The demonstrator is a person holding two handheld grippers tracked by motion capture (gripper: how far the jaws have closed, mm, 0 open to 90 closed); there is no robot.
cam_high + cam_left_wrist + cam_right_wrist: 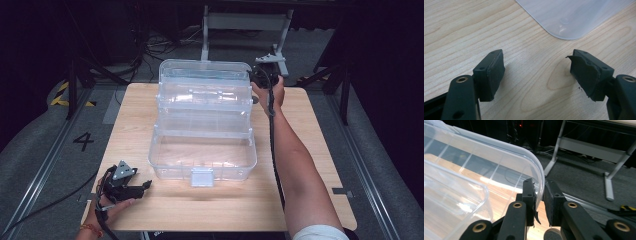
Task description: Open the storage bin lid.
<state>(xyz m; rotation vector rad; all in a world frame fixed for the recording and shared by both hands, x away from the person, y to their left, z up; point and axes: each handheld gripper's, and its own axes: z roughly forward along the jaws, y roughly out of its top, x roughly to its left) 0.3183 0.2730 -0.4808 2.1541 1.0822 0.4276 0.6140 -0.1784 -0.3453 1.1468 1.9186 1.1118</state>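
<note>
Down at 7 o'clock on the wooden bench (300, 150), near the front edge, the left hand (112, 205) holds the left hand-held gripper (142, 186). Its jaws stand wide apart and hold nothing. They point toward 3 o'clock. In the left gripper view, the left hand-held gripper (537, 72) sits low over bare wood, and a rounded corner of the clear plastic box (574, 17) lies just past the jaws, not touching them. One black pad (584, 75) looks torn at its edge.

The clear plastic box (205, 125) sits in the middle of the bench. It is open, with its trays stepped up toward the back. Its long side runs from 9 o'clock to 3 o'clock, and its front latch (202, 177) faces 6 o'clock.

Farther back, at 1 o'clock, the right hand (272, 95) holds the right hand-held gripper (257, 75) at the top back corner of the box. The right gripper view shows it up close: the right hand-held gripper (539, 192) is clenched on the thin curved rim of the lid (499, 145), one jaw on each side. Past it are the grey floor (579, 177) and a metal stand (586, 145).
</note>
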